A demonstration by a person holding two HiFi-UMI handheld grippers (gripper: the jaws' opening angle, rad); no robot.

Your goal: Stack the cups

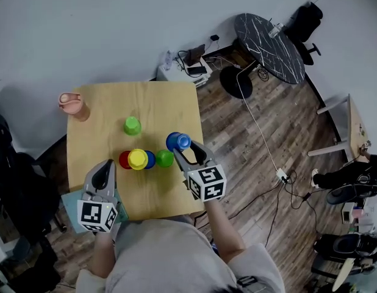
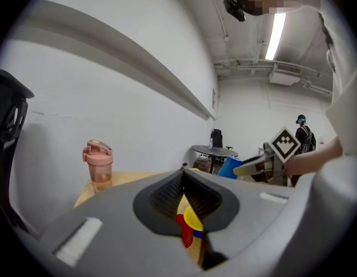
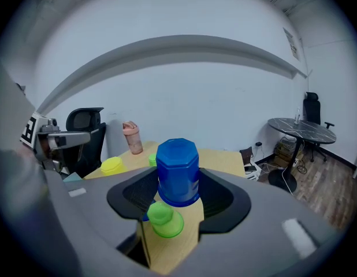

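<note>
Right gripper [image 3: 178,179] squeezed the upside-down blue cup [image 3: 177,165]. Just below it, at 6 o'clock, sat the green cup [image 3: 164,219]. Farther off, at 9 o'clock, stood the yellow cup [image 3: 112,165]. Past that, the left gripper [image 3: 80,135] was clenched shut and empty.

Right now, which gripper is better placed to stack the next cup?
Right. The right gripper holds the blue cup close to the yellow cup; the left gripper is shut, empty, at the table's near edge.

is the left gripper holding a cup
No, the left gripper has its jaws together with nothing between them; the yellow cup only shows beyond them.
</note>
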